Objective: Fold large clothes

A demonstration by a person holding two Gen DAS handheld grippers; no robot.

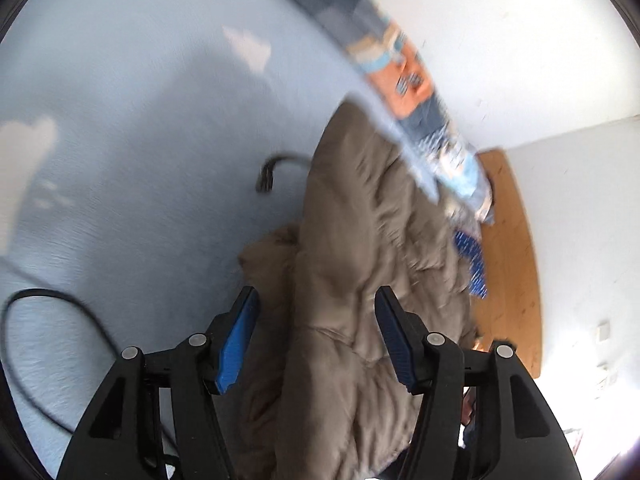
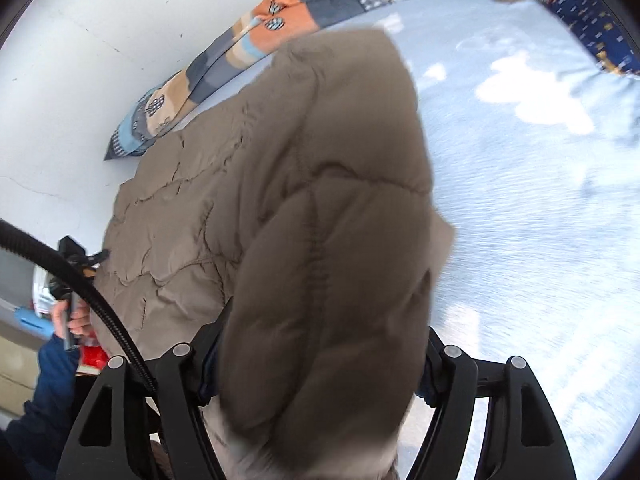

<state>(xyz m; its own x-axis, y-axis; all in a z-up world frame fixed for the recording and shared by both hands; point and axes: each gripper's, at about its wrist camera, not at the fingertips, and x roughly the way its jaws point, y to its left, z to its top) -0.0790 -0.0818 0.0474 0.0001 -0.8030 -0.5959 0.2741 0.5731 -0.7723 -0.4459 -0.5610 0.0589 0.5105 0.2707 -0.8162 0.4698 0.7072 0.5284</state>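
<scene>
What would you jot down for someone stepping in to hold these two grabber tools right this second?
Left gripper: jaws apart, pads clear of the fabric, nothing held.
Right gripper: its fingers are hidden behind a puffy fold, so I cannot tell whether it grips.
The brown padded jacket lies bunched on the light blue bed sheet, beside the patterned pillow by the wall.
Done: the jacket is on the bed, partly doubled over.
Left: smooth it and finish folding.

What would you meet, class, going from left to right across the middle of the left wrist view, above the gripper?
Light blue bed sheet → black cable end → padded brown jacket → patchwork pillow → wooden board → white wall.
</scene>
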